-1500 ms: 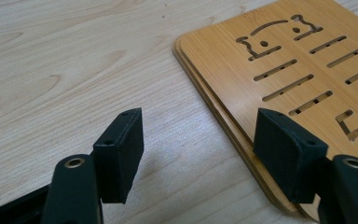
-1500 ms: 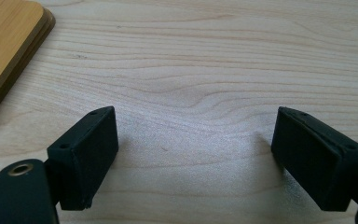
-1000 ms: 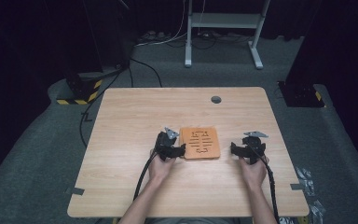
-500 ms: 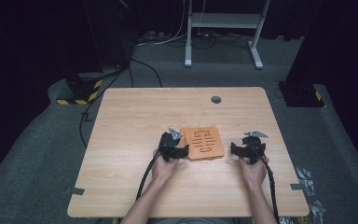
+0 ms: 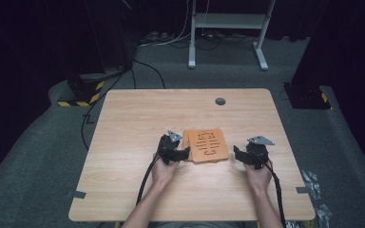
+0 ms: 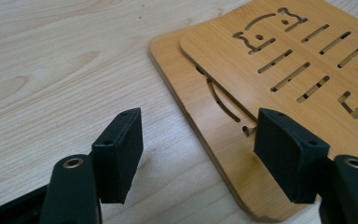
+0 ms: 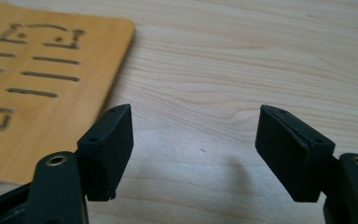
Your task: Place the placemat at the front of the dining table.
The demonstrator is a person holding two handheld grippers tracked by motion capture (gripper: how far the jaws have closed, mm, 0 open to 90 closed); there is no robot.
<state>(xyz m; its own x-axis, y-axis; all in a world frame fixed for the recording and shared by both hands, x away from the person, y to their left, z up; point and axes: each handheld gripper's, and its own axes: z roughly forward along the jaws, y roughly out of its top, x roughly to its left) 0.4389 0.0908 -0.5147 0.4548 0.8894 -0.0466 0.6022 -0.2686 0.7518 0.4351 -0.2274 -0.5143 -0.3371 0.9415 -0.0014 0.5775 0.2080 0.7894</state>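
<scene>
Boards: two thin orange wooden boards (image 5: 208,145) with slots and cat-shaped cutouts, stacked slightly askew, lie flat near the middle of the bench (image 5: 138,114), between the two hands. In the left gripper view the upper board (image 6: 289,56) sits a little off the lower board (image 6: 205,126), leaving a strip of the lower one's edge bare; what lies under the overlap is hidden. The right edge of both boards is cut off there. In the right gripper view the board (image 7: 42,88) is cropped at the left, and the stacking cannot be made out.

Left hand-held gripper (image 5: 179,153): jaws wide apart, one pad on the bare bench side, the other over the near corner of the lower board; whether that pad touches the wood cannot be told. Nothing is gripped.

Right hand-held gripper (image 5: 240,156): just right of the boards, apart from them. Its jaws have just been closing, yet its own view shows a clear gap with only bare bench between the pads.

Since a second ago the stack has turned a little, its near left corner now at the left hand-held gripper. A grey round plug (image 5: 220,101) sits near the far edge.
</scene>
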